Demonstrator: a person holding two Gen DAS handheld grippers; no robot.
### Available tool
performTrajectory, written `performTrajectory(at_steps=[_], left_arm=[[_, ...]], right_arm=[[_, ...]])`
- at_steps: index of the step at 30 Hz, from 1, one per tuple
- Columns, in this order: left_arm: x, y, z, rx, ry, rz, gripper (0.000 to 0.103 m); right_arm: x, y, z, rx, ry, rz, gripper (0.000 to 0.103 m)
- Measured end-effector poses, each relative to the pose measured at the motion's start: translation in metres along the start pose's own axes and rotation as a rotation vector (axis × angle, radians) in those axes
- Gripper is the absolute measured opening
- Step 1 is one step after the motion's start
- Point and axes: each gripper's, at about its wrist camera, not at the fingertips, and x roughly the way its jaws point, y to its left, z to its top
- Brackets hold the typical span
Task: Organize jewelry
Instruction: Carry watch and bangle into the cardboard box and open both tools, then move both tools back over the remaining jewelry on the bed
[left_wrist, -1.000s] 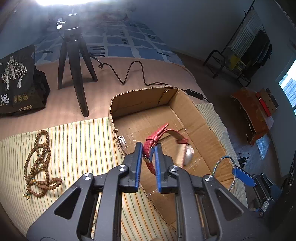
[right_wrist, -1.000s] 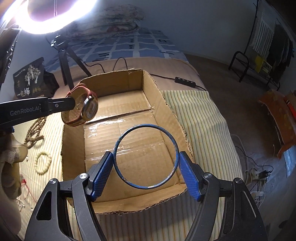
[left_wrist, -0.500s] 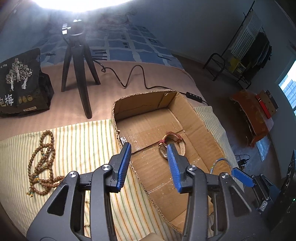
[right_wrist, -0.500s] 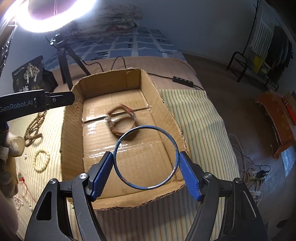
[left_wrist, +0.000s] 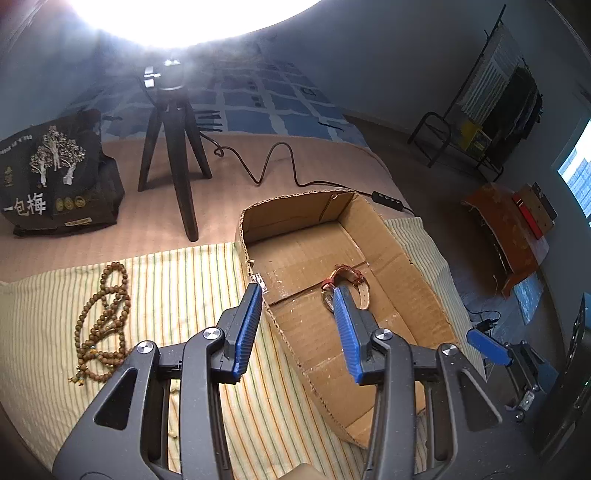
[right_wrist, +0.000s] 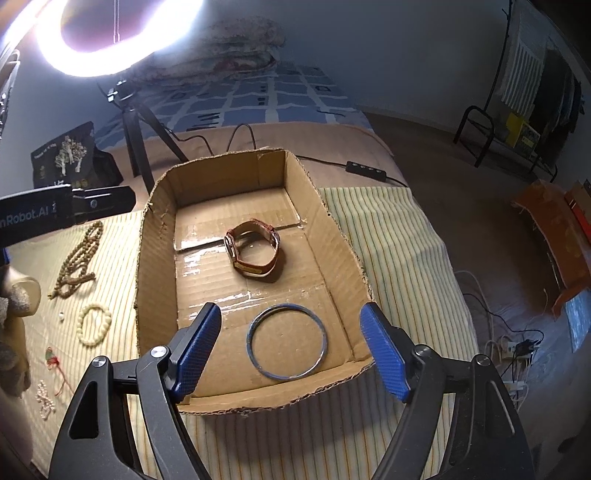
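Striped cloth covers the bed under your cardboard box. Inside it lie the brown-strapped watch, mid-floor, and the blue bangle, near the front wall. Your right gripper hovers above the bangle, jaws spread wide, gripping nothing. Your left gripper reads "nRobot.AI", jaws apart and empty. A wooden bead necklace rests on the cloth. The black bag shows "包梅".

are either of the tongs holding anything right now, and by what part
Nothing is held. Both the left tongs and right tongs are open; the watch and blue bangle lie loose in the cardboard box.
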Motion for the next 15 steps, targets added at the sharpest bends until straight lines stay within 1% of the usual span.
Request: performTrajectory(at_steps=[6,10,15], left_arm=[[-0.028,0.000,-0.007,0.022,-0.041,0.014,0.041],[-0.055,0.006,-0.014,0.025,-0.074,0.019,0.041],[-0.092,0.014,-0.026,0.058,-0.119,0.048,0.041]], right_arm=[[-0.020,0.010,-0.001,-0.024,-0.039,-0.007,0.078],[-0.038,0.017,-0.004,-0.038,-0.071,0.011,0.078],[-0.065,0.028,-0.009,-0.043,-0.119,0.040,0.078]])
